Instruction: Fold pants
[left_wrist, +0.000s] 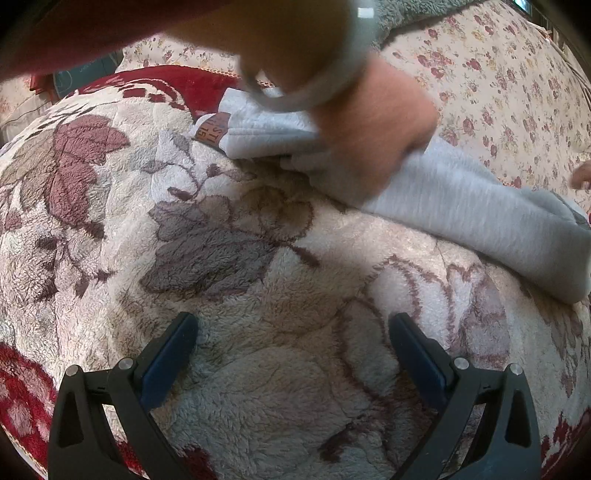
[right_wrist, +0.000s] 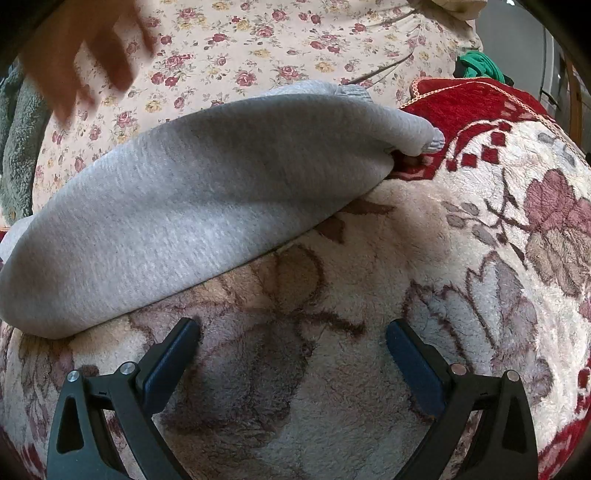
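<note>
The grey pants (left_wrist: 461, 206) lie folded lengthwise on a fluffy flower-patterned blanket (left_wrist: 229, 266), running from upper middle to the right edge. A brown label (left_wrist: 212, 129) shows at their left end. A bare hand (left_wrist: 373, 122) with a bracelet presses on them. My left gripper (left_wrist: 291, 325) is open and empty over the blanket, well short of the pants. In the right wrist view the pants (right_wrist: 192, 206) stretch from lower left to upper right. My right gripper (right_wrist: 291, 328) is open and empty, its left finger (right_wrist: 173, 354) close to the pants' near edge.
A floral sheet (right_wrist: 280, 48) covers the area beyond the pants. A blurred hand (right_wrist: 88, 59) hovers at the upper left of the right wrist view. A red blanket border (right_wrist: 472, 107) and a green item (right_wrist: 480, 66) sit at the upper right.
</note>
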